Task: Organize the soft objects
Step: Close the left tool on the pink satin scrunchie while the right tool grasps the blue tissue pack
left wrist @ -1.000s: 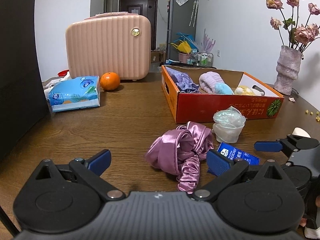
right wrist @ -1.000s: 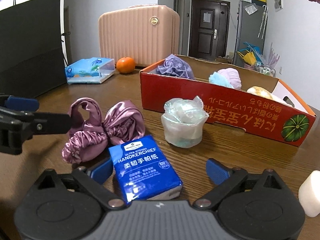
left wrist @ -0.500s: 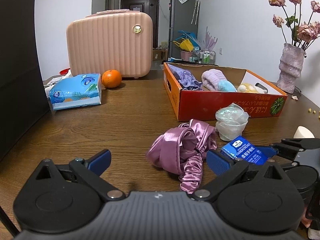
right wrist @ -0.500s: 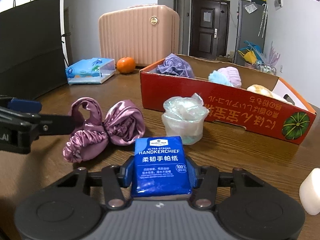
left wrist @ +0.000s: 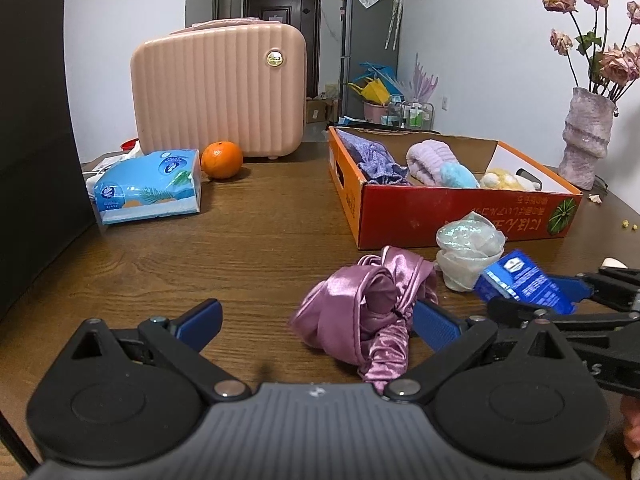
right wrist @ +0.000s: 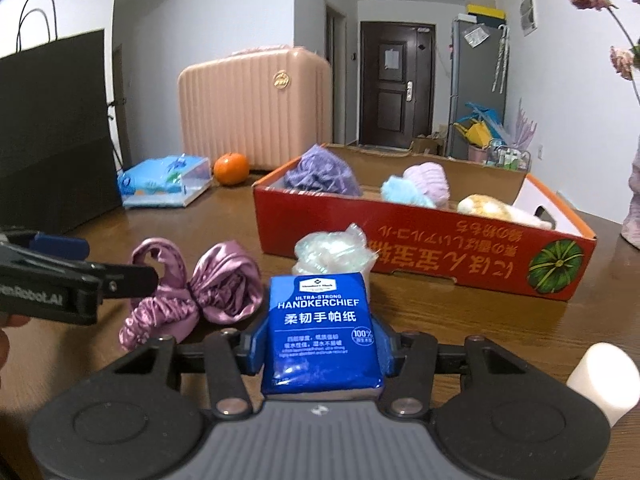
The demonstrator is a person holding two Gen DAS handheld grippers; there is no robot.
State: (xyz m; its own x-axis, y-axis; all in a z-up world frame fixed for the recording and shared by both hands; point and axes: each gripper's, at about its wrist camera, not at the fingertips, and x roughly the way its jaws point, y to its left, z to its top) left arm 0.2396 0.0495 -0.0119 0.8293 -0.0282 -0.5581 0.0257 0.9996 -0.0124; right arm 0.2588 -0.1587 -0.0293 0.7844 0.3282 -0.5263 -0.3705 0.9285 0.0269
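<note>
My right gripper [right wrist: 320,350] is shut on a blue handkerchief tissue pack [right wrist: 322,334], lifted slightly off the wooden table [right wrist: 480,320]; the same pack [left wrist: 524,282] shows tilted in the left wrist view. A purple satin scrunchie cloth [left wrist: 364,304] lies between the two grippers, also seen as a purple bundle [right wrist: 200,292] from the right. My left gripper [left wrist: 316,320] stands open, its right pad beside the cloth. Behind stands a red cardboard box [right wrist: 432,256] holding several soft items. A crumpled clear plastic bundle [right wrist: 332,252] sits in front of it.
A pink suitcase [left wrist: 218,90], an orange [left wrist: 221,159] and a blue tissue pack [left wrist: 148,188] stand at the back left. A black bag [left wrist: 32,140] fills the left edge. A vase [left wrist: 586,136] of dried flowers is at the right. A white block [right wrist: 602,376] lies near the right gripper.
The right gripper closed on the blue tissue pack and has lifted it, tilting it up. The left gripper stayed open and still.
</note>
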